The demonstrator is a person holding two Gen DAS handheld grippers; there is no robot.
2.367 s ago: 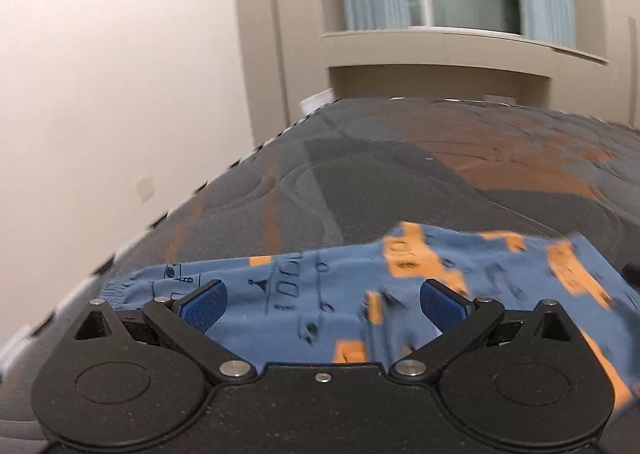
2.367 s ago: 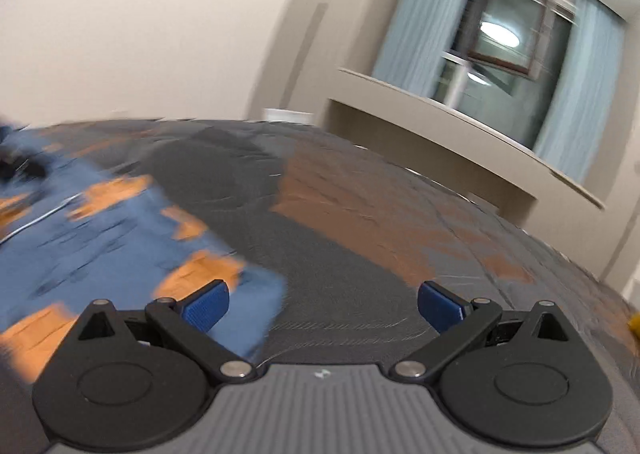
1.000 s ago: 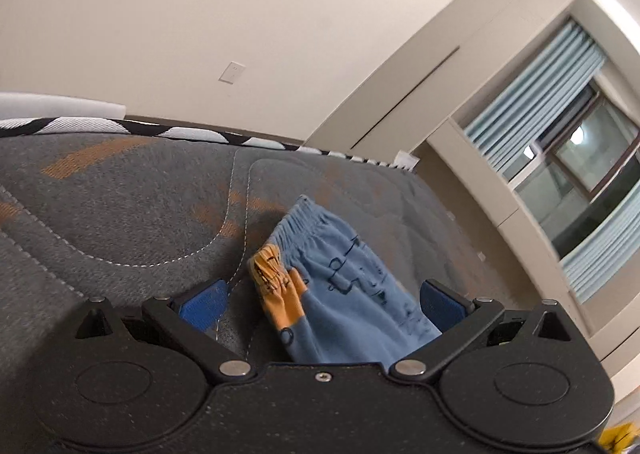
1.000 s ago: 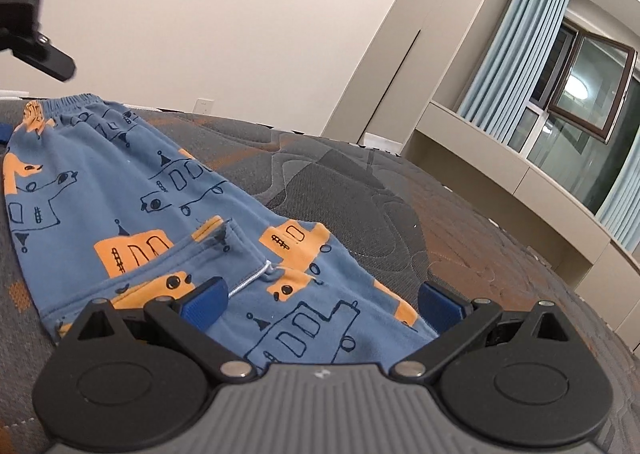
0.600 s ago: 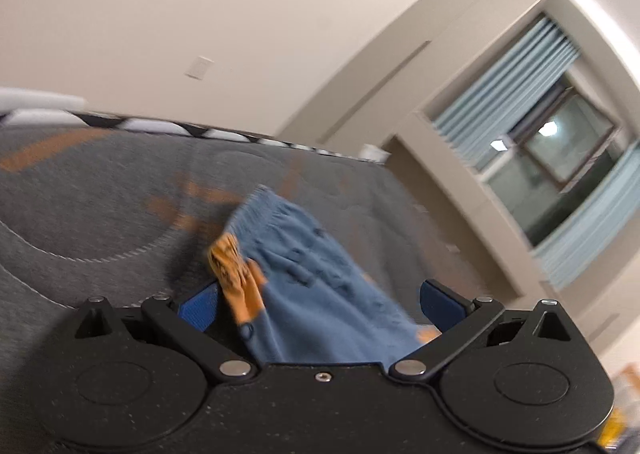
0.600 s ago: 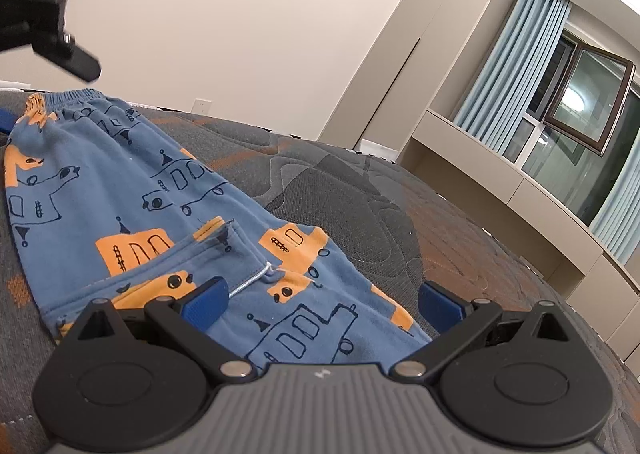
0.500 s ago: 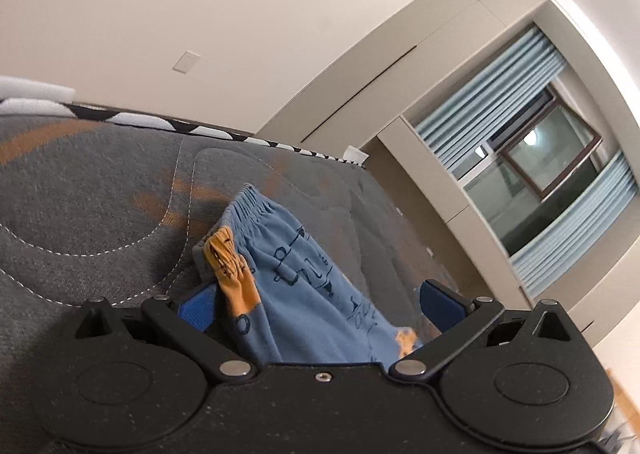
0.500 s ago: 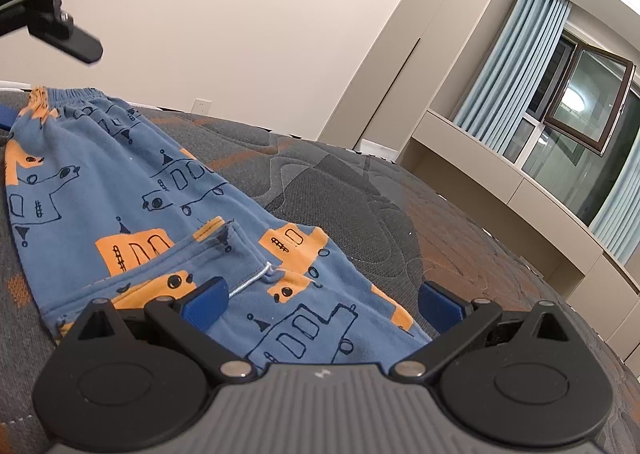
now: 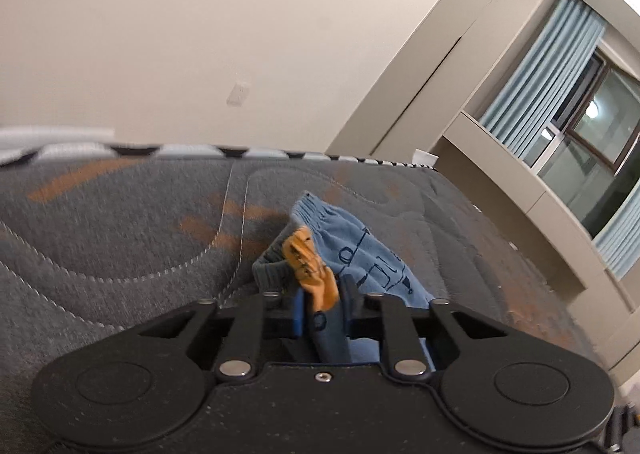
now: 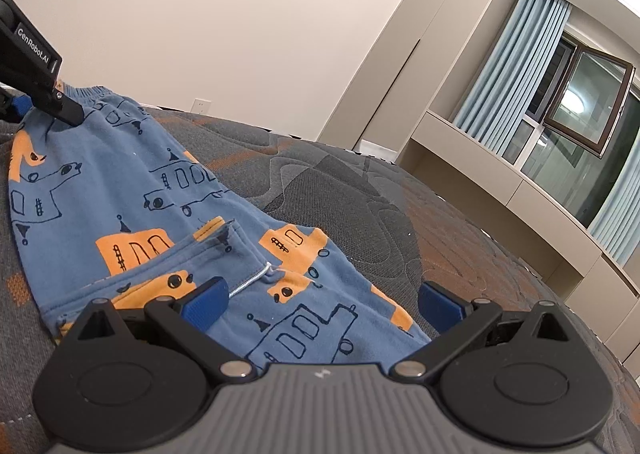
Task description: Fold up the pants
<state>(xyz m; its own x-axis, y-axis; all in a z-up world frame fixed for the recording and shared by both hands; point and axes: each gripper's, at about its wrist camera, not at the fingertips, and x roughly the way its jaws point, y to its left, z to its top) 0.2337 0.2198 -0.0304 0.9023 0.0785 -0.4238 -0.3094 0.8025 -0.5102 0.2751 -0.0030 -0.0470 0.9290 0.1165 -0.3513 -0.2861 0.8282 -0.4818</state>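
On the grey quilted mattress (image 10: 360, 190) beside a curtained window (image 10: 568, 94) lie blue printed pants (image 10: 132, 190), the left tongs (image 9: 322, 308) closing on their bunched waistband corner, the right tongs (image 10: 320, 300) spread wide over them.

The blue pants (image 10: 120, 190), printed with orange blocks and dark line-drawn vehicles, lie spread across the grey quilted bed (image 10: 340, 206), elastic waistband at the far end, one corner bunched upward.

Black hand-held gripper (image 10: 320, 304), blue pads (image 10: 204, 302), silver screws.
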